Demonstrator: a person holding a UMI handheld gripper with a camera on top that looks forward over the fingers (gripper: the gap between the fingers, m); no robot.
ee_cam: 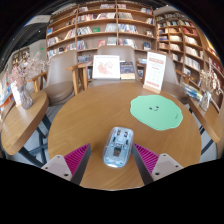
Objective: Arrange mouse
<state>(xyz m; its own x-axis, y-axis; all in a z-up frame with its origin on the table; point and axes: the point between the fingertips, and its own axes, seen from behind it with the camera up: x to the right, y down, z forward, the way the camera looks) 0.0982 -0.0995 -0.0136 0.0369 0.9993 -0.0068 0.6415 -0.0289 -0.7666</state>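
Observation:
A light grey mouse (118,146) lies on the round wooden table (90,115), near its front edge. It rests between my two fingers, with a gap of bare wood at either side. My gripper (112,160) is open, its pink-striped pads (73,158) standing left and right of the mouse. A green oval mouse mat (157,112) lies on the table beyond and to the right of the mouse.
A white sign (106,67) stands at the table's far edge and a second sign (154,72) at its far right. Chairs (62,72) ring the table. A vase with flowers (24,92) stands on a side table at left. Bookshelves (100,25) line the back.

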